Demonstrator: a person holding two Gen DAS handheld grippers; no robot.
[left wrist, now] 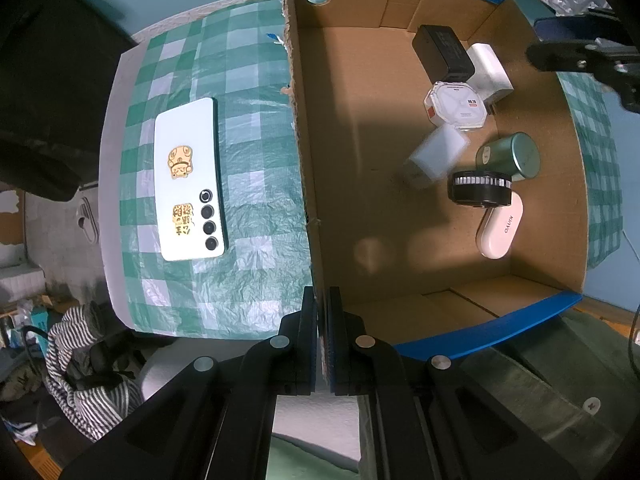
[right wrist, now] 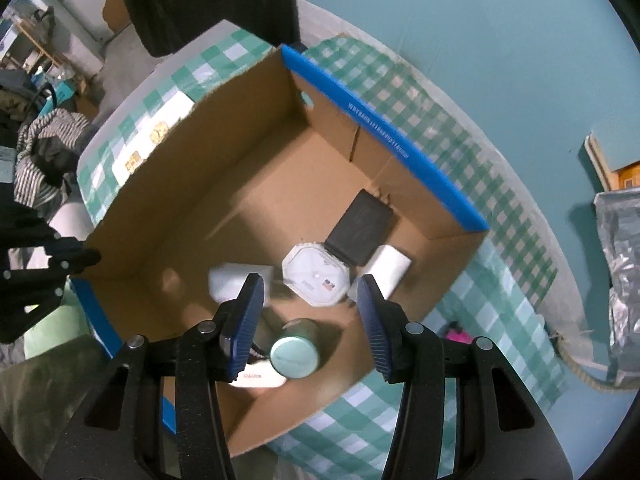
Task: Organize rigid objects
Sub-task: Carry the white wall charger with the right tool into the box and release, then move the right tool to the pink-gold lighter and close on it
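The left hand-held gripper (left wrist: 322, 300) points straight down, its jaws pinched on the torn side wall of a cardboard box (left wrist: 298, 128). The right hand-held gripper (right wrist: 310, 288) hangs over the box, jaws partly apart and empty. Below it lie a green tin (right wrist: 294, 354), an octagonal case (right wrist: 316, 276), a black charger (right wrist: 362, 224) and a blurred white block (right wrist: 234, 280). A white phone (left wrist: 188, 180) lies outside on the checked surface (left wrist: 256, 184), near the box.
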